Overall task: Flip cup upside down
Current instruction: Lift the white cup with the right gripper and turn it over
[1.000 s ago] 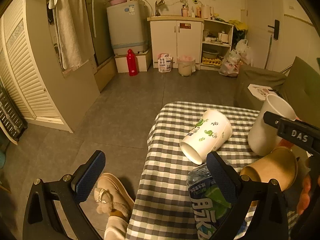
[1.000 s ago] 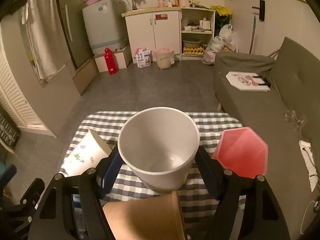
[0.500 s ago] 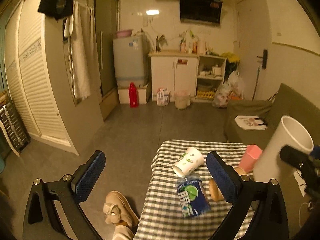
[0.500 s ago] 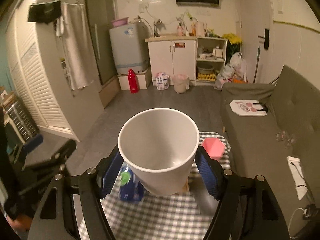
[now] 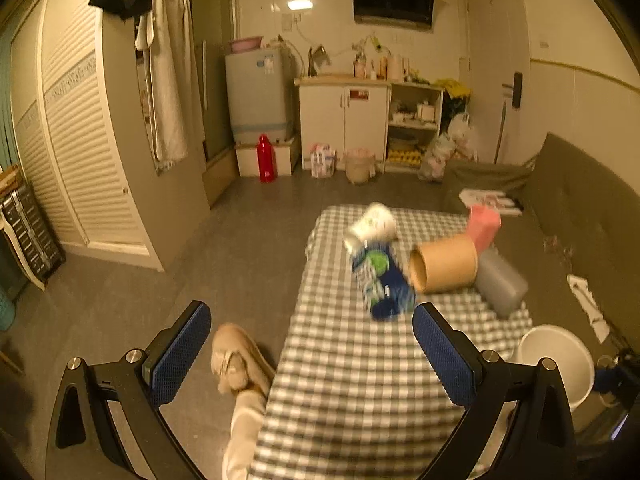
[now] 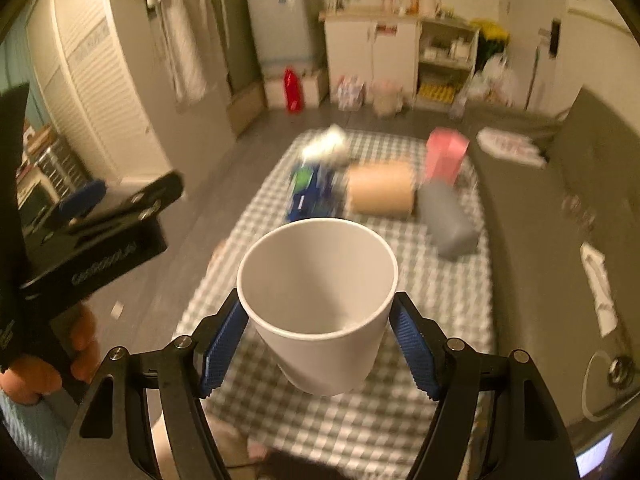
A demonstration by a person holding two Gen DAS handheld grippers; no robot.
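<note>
Clearly, the right tool point(image 6: 318, 350) is clamped on the white cup point(image 6: 318, 300), a blue pad pressing each side, and holds it above the near part of the checkered tabletop point(image 6: 436, 292) with its mouth toward the camera. Only this view shows the cup's inside. The left wrist view shows just the cup's rim point(image 5: 554, 362) at the tabletop's point(image 5: 352, 380) near right corner. The left tool point(image 5: 308, 354) is spread wide with nothing between its pads. Farther along the tabletop lie a brown paper cup point(image 5: 444, 266), a blue bottle point(image 5: 380, 280), a grey cup point(image 5: 500, 282) and a patterned cup point(image 5: 372, 224); a pink cup point(image 5: 484, 228) stands behind.
</note>
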